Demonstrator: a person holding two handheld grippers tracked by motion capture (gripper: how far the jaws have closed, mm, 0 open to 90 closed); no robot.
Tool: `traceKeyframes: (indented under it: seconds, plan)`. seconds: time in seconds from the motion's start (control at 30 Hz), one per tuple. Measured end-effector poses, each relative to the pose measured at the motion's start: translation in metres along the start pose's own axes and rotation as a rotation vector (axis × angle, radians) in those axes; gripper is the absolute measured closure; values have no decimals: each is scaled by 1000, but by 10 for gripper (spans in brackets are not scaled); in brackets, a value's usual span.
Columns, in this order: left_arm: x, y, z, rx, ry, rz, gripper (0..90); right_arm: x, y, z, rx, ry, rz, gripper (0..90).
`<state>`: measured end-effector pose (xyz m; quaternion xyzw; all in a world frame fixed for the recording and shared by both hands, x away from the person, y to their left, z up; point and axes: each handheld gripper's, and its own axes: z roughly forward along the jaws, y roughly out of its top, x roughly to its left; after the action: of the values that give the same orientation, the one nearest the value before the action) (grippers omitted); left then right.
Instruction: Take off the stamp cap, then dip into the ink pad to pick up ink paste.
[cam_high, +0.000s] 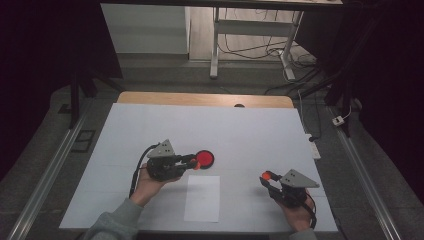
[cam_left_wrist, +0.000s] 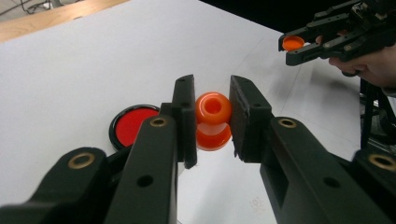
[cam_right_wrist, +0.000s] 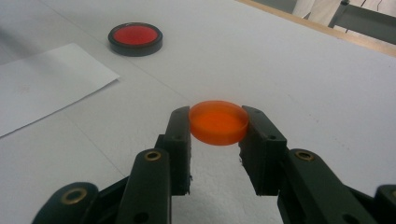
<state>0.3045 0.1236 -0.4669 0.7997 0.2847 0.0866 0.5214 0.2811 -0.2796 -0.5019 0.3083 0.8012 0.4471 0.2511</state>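
You are holding a two-jaw gripper in each hand over a white table (cam_high: 150, 130), and both are clamped on small orange parts.

Your left gripper (cam_left_wrist: 212, 119) is gripping a glossy orange plastic spool-shaped piece (cam_left_wrist: 213, 120), waisted in the middle with a hole in its top. The jaws are pressing on it from both sides and are closed down as far as the piece allows. In the high view this left gripper (cam_high: 192, 162) is sitting left of the table's centre, with the piece just beside a round red disc in a black rim (cam_high: 204, 159) that is lying flat on the table.

Your right gripper (cam_right_wrist: 218, 122) is pinching a shallow translucent orange round cap (cam_right_wrist: 218, 122) by its edges, holding it level above the tabletop, the jaws closed snugly against its rim. From above, the right gripper (cam_high: 266, 176) is hovering toward the near right of the table, well apart from the left one.

A white sheet of paper (cam_high: 202, 198) is lying flat between your two hands, near the front edge, just below the red disc.
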Motion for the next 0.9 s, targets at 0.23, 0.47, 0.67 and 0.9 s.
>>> traceKeyframes:
  seconds: [0.23,0.47,0.67,0.9]
  plan:
    - [3,6,1,-15,14,11,728,-3,-1,-2,-4,-8,4,642]
    - [8,7,5,-18,29,-1,728,-4,-1,-1,3,-9,7,642]
    - [10,8,12,-16,39,-5,729,-3,-1,-1,0,-3,3,642]
    - [14,10,19,-11,42,-4,728,-4,-1,-1,5,-9,6,642]
